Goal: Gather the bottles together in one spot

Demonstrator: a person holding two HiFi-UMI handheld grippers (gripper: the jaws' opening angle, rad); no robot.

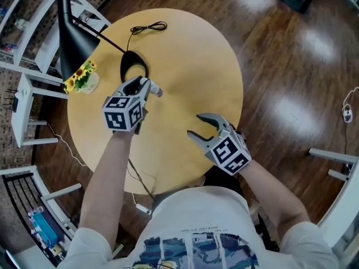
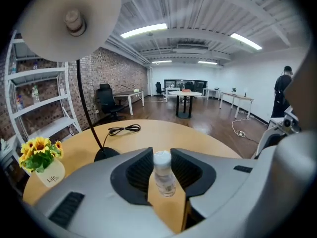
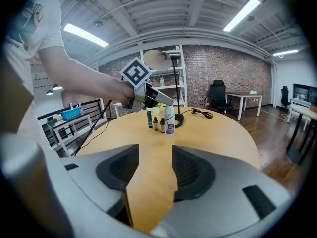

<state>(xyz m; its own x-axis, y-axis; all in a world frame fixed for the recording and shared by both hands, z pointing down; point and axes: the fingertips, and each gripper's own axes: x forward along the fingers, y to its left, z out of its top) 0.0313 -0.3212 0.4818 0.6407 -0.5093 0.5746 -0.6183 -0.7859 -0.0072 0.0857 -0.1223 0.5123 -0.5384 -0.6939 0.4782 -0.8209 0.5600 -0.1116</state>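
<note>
While your right gripper (image 1: 196, 125) hangs over the near edge of the round table (image 1: 190, 55), jaws spread wide with only bare wood between them, the work sits with your other hand. Your left gripper (image 1: 145, 88), further in and toward the left side of the table, is clamped on a small clear bottle (image 2: 164, 175) with a white cap. The pads press its sides, and its long axis runs out along the jaws, cap leading, so it lies tilted rather than upright.

Just below those jaws, your right gripper view shows the other bottles already standing close together. They are a slim bluish bottle (image 3: 148, 118), two brown dropper bottles (image 3: 159, 124) and a taller white bottle (image 3: 170, 119) with a purple label. All are upright, just in front of the lamp base (image 3: 179, 119). From the head view your left gripper covers this group, and the left gripper view does not show it either.

Your left hand is plainly the nearer one; the right is well apart from the group. The coming move likely turns on bringing the held bottle's base down and its axis upright, then setting it on bare wood beside the group without knocking the dropper bottles.

Beyond the lamp, a sunflower pot (image 1: 84, 78) sits at the left edge and a coiled cable (image 1: 148, 28) lies near the far edge.
</note>
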